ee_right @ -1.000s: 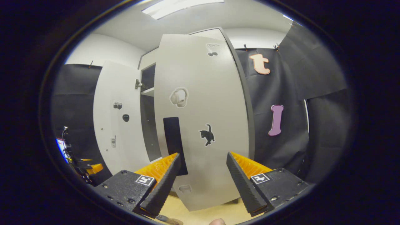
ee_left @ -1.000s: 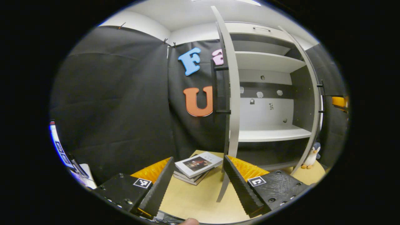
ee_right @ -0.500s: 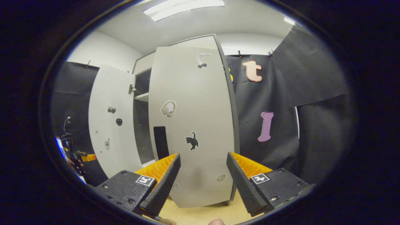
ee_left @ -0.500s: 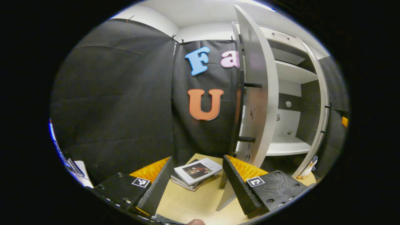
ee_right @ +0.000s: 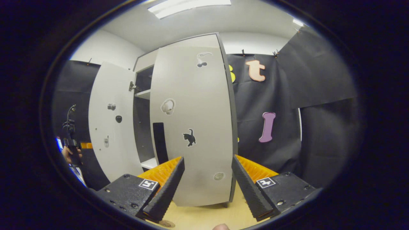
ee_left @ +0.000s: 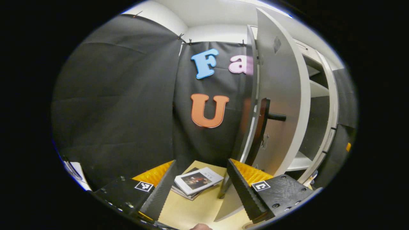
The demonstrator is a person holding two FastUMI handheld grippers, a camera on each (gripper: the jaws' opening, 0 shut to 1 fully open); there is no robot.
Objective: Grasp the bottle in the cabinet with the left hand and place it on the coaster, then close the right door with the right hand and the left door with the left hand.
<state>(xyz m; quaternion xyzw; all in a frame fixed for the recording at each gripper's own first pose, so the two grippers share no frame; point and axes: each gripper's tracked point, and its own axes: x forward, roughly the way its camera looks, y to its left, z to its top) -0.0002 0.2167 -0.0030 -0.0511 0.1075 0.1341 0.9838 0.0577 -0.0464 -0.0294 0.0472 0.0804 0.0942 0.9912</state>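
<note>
Presently both grippers gape, gripping nothing: left gripper (ee_left: 198,188) could catch the half-shut pale-grey left cabinet door's (ee_left: 281,105) black bar handle (ee_left: 275,117); right gripper (ee_right: 207,183) faces the sticker-dotted right door (ee_right: 195,127).

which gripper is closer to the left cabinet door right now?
Left. The left gripper is open right beside the pale grey left cabinet door, whose lower edge sits by its fingers. The right gripper faces the right door; the left door stands farther off.
</note>
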